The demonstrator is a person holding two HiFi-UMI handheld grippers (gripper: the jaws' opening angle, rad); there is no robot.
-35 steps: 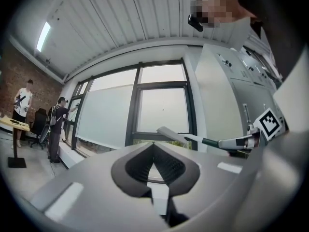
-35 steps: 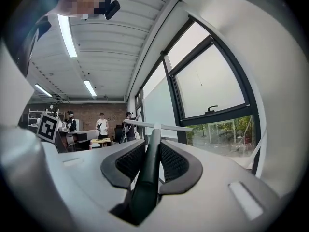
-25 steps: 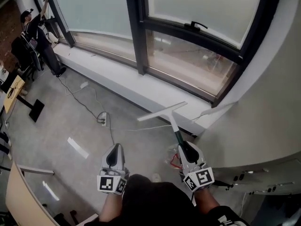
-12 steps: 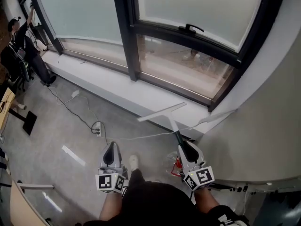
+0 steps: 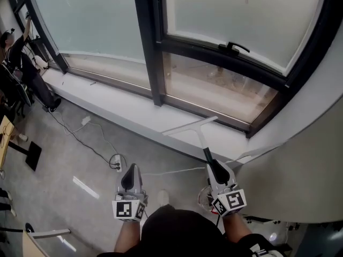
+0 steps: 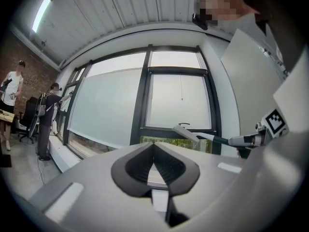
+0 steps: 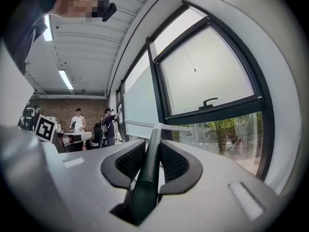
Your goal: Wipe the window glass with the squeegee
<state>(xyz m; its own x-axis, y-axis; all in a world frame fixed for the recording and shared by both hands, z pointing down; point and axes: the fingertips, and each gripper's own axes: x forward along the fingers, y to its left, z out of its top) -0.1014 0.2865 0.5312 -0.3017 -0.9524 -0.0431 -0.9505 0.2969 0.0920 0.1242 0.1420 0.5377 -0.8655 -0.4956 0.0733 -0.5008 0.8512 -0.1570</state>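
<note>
The right gripper (image 5: pixel 215 169) clamps the squeegee (image 5: pixel 200 139) — blade (image 5: pixel 188 126) over the sill (image 5: pixel 136 113), seemingly short of the glass (image 5: pixel 214 89); left gripper (image 5: pixel 129 179) closed, empty.

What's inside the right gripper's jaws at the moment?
The dark handle of the squeegee, clamped by the right gripper, with the blade pointing toward the window. The handle's rear end is hidden inside the gripper body.

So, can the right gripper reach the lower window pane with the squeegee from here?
Probably yes: the right gripper holds the squeegee over the sill; nothing stands before the lower pane.
</note>
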